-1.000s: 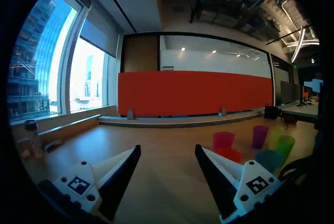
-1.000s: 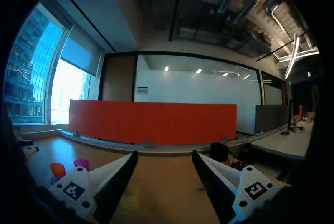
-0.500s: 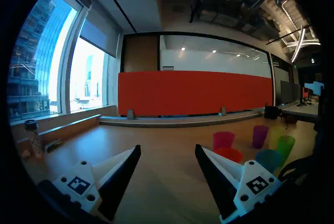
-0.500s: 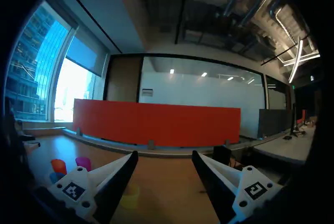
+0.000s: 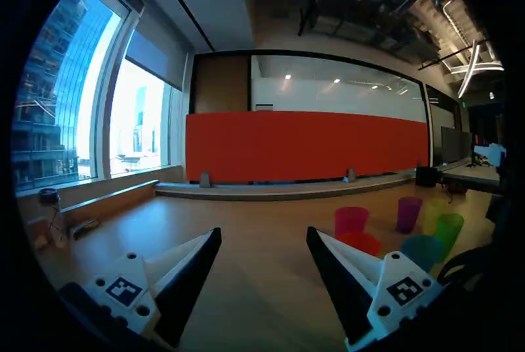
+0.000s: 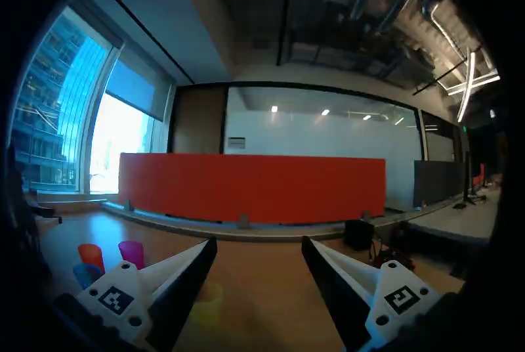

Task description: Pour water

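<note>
The left gripper (image 5: pixel 262 232) is held with its fingers spread wide and empty over a wooden table (image 5: pixel 197 220), with a cluster of plastic cups standing close together to its right: a pink cup (image 5: pixel 352 219), red cup (image 5: pixel 359 242), purple cup (image 5: pixel 408 213), yellow cup (image 5: pixel 432 213), green cup (image 5: pixel 450 228) and blue cup (image 5: pixel 421 250). The right gripper (image 6: pixel 258 242), likewise released and grasping nothing, points toward a long orange partition (image 6: pixel 252 188), with cups low to its left, a yellow one partly hidden behind its left finger
</note>
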Demonstrator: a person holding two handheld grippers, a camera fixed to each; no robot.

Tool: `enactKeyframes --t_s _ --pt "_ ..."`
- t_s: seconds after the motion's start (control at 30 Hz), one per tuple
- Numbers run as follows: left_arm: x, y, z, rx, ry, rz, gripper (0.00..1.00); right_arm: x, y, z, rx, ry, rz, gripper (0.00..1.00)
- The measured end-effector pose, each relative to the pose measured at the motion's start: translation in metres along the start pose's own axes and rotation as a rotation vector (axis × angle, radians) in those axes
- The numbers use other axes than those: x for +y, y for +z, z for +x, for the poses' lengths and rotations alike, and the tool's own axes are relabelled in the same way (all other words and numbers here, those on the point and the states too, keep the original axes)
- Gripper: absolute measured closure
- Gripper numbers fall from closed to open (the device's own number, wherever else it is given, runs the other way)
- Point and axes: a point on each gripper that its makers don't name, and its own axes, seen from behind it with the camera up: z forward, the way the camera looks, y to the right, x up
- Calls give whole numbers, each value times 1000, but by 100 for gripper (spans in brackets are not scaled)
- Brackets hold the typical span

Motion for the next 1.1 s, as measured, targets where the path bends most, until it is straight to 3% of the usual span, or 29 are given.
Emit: enactKeyframes --t_s 0.5,1.1 --pt "0 0 0 0 0 0 4 2 3 -43 -27 39 -17 0" --pt "0 0 0 0 0 0 4 8 5 -69 -76 48 -36 0"
